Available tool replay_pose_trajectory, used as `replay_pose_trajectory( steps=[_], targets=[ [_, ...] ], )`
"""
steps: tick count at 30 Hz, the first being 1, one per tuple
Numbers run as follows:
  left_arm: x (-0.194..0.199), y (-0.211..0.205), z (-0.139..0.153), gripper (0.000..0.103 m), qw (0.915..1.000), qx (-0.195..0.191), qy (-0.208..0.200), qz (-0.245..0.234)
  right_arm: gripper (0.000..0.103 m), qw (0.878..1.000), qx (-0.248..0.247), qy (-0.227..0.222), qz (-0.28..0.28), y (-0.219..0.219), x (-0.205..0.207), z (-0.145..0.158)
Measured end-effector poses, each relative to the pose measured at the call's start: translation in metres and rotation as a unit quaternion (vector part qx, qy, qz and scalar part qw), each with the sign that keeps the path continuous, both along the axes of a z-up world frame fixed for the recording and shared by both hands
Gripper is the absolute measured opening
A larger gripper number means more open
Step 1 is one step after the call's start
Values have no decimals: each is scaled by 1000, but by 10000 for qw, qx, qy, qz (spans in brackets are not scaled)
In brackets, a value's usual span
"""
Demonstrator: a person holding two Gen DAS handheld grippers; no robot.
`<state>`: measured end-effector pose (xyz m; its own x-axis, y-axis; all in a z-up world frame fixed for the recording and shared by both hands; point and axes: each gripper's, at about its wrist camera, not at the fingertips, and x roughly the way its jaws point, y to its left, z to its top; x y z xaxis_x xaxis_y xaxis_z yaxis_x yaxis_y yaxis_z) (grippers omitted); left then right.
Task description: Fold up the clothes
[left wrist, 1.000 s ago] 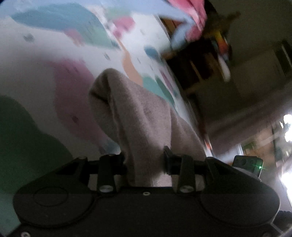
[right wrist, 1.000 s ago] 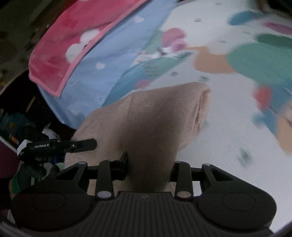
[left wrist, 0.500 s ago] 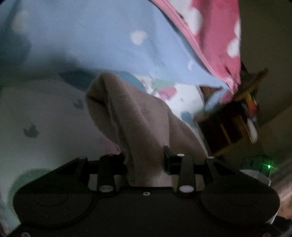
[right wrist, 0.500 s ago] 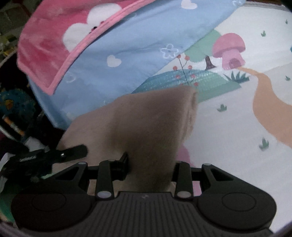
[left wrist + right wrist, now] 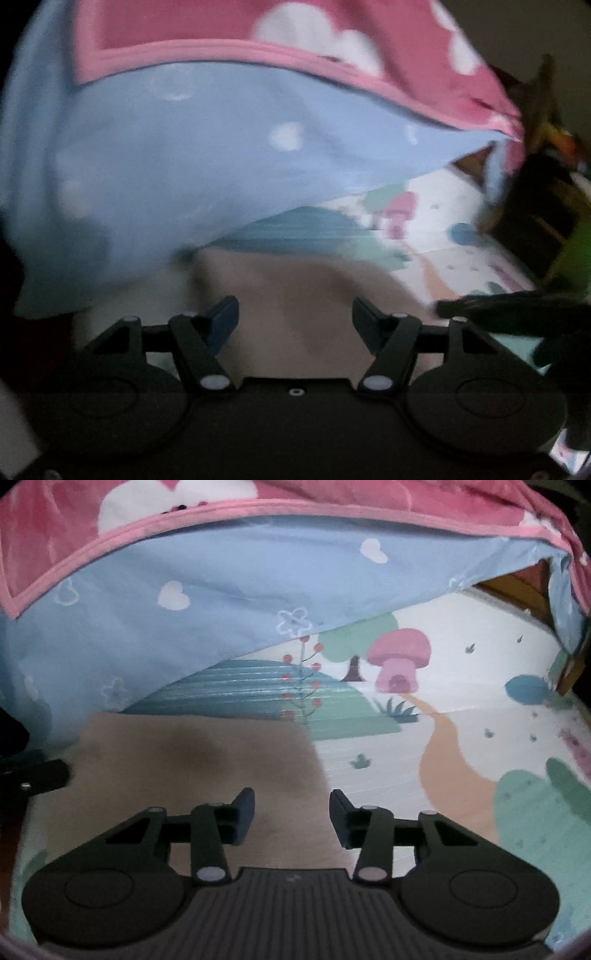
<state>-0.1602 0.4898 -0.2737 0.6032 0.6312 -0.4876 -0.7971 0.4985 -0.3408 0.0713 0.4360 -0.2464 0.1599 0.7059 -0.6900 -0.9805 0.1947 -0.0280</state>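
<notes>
A beige fleece garment (image 5: 199, 764) lies flat on the printed play mat (image 5: 461, 686), its far edge next to the blue sheet. In the left wrist view the same beige garment (image 5: 295, 295) fills the space ahead of my fingers. My left gripper (image 5: 295, 323) is open above the cloth, holding nothing. My right gripper (image 5: 291, 814) is also open over the garment's right part, with nothing between its fingers. The other gripper's black tip shows at the left edge of the right wrist view and at the right of the left wrist view.
A light blue sheet with hearts (image 5: 221, 598) and a pink blanket with white shapes (image 5: 332, 494) hang over the mat's far side. The mat stretches bare to the right (image 5: 480, 775). Dark furniture and clutter (image 5: 546, 166) stand at the far right.
Both grippers were shut on the raised beige garment; now both have opened and the garment lies flat on the mat. Both views have swung toward the blue sheet.
</notes>
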Motion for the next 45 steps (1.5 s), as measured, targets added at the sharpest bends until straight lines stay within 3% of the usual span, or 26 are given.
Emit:
replay_pose_trajectory(
  steps=[4, 5, 6, 11, 12, 14, 16, 19, 22, 26, 30, 34, 37, 41, 45],
  targets=[
    [27, 17, -13, 67, 9980, 518, 312, -207, 46, 9992, -118, 328, -218, 9, -2, -15],
    [34, 23, -19, 67, 9973, 559, 460, -156, 49, 9984, -262, 432, -272, 11, -1, -22],
    [41, 29, -25, 67, 9963, 601, 607, -105, 62, 9972, -421, 533, -320, 14, -1, -30],
    [56, 27, -40, 67, 9897, 308, 1394, -76, 84, 9948, -935, 344, -187, 17, -12, -56],
    [58, 27, -42, 67, 9876, 245, 1550, -72, 84, 9945, -970, 349, -158, 18, -15, -55],
    [64, 26, -48, 67, 9824, 119, 1862, -63, 83, 9934, -763, 773, -367, 10, -7, -45],
    [54, 15, -37, 67, 9859, 101, 1666, 99, 81, 9893, -457, 1188, -716, -7, 1, -34],
    [49, -20, -28, 67, 9849, 460, 1662, -178, 81, 9842, -299, 1407, -1035, -41, 2, -21],
    [52, -46, -45, 78, 9767, 400, 2019, -614, 81, 9797, -329, 1493, -1296, -81, -3, -8],
    [50, -65, -45, 79, 9714, 333, 2211, -799, 83, 9735, -413, 1534, -1643, -137, -9, 14],
    [52, -86, -24, 79, 9729, 69, 2073, -1021, 93, 9661, -495, 1572, -1988, -193, -15, 35],
    [61, -111, -8, 79, 9686, -417, 1950, -1486, 100, 9579, -525, 1507, -2386, -249, -18, 63],
    [71, -133, 11, 81, 9547, -546, 2102, -2035, 103, 9509, -498, 1366, -2731, -292, -18, 88],
    [79, -155, 46, 83, 9340, -439, 2408, -2601, 103, 9395, -462, 1175, -3185, -349, -17, 123],
    [100, -164, 102, 83, 9130, -340, 2551, -3166, 103, 9256, -424, 981, -3631, -406, -17, 157]
  ],
)
